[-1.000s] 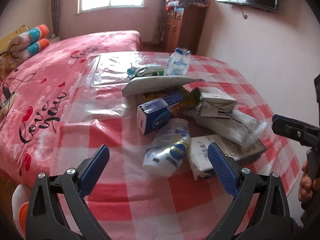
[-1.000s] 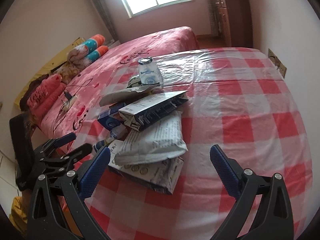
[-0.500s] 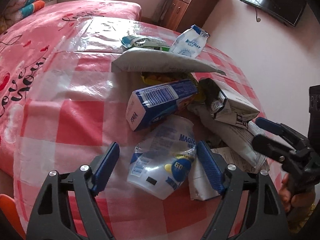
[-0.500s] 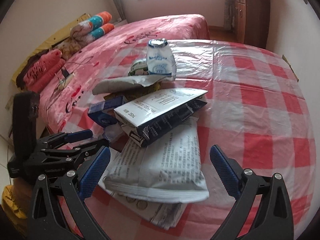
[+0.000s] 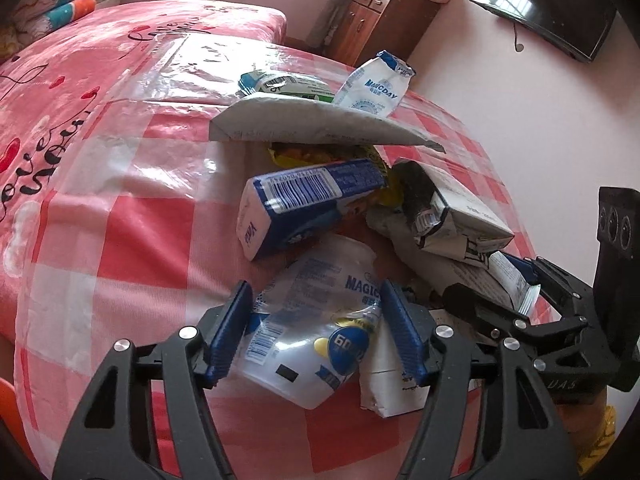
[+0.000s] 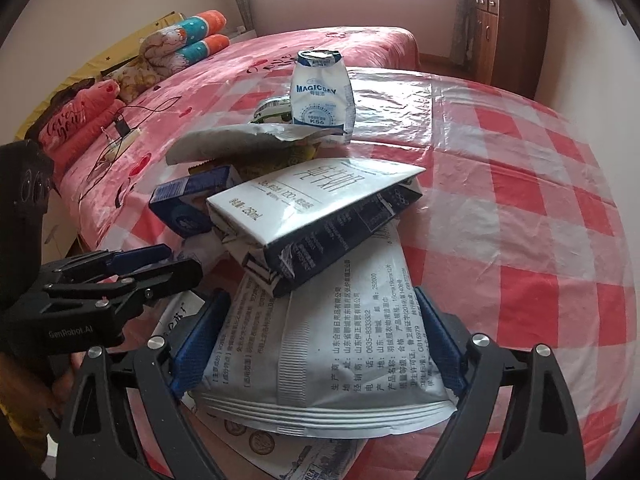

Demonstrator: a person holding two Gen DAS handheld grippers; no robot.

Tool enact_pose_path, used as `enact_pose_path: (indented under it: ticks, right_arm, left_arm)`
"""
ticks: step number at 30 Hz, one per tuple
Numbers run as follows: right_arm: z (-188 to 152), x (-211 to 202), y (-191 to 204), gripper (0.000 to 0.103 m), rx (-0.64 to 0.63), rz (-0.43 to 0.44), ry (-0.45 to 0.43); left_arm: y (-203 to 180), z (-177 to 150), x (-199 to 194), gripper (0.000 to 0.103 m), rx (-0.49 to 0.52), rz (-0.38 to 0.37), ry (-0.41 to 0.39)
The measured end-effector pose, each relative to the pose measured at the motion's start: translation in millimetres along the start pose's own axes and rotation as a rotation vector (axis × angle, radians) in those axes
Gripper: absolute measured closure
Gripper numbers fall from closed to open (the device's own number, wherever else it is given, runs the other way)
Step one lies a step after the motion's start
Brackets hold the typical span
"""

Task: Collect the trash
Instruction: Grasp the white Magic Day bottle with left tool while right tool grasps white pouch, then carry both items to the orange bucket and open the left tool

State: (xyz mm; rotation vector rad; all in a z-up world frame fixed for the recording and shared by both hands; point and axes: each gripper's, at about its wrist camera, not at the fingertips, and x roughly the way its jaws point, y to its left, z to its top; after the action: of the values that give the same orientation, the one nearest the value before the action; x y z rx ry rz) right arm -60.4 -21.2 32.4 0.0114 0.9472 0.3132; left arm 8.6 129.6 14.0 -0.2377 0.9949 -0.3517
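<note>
A heap of trash lies on the red-checked table (image 5: 140, 240). My left gripper (image 5: 320, 332) stands around a crushed clear plastic cup (image 5: 320, 320), blue pads at both its sides, jaws still wide. Behind the cup lies a blue carton (image 5: 304, 204). My right gripper (image 6: 320, 344) stands open around a flat white pouch (image 6: 320, 352) with printed text. A white-and-black milk carton (image 6: 316, 216) rests on that pouch. A grey bag (image 5: 320, 124) and an upright white pouch (image 6: 322, 96) are farther back.
A pink bed (image 5: 80, 60) borders the table's far left side. A wooden cabinet (image 6: 508, 32) stands at the back by the wall. Each gripper shows in the other's view, the right gripper (image 5: 532, 304) at the right and the left gripper (image 6: 120, 276) at the left.
Both grippers have moved forward and down into the heap. The left now brackets the plastic cup with narrower jaws; the right now brackets the white pouch.
</note>
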Motion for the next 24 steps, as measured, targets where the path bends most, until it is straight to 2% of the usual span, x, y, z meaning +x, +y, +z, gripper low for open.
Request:
enact_pose_path:
  ticks: [10, 14, 24]
  right_arm:
    - [-17, -21, -3, 0.017, 0.0, 0.01, -0.033]
    - [-26, -37, -5, 0.024, 0.008, 0.008, -0.05]
    - [-56, -63, -1, 0.025, 0.0, -0.02, -0.069]
  left_arm:
    - [-8, -20, -16, 0.037, -0.021, -0.023, -0.026]
    - [-9, -24, -28, 0.036, -0.027, -0.036, -0.052]
    - [-14, -40, -61, 0.036, -0.032, -0.071, -0.105]
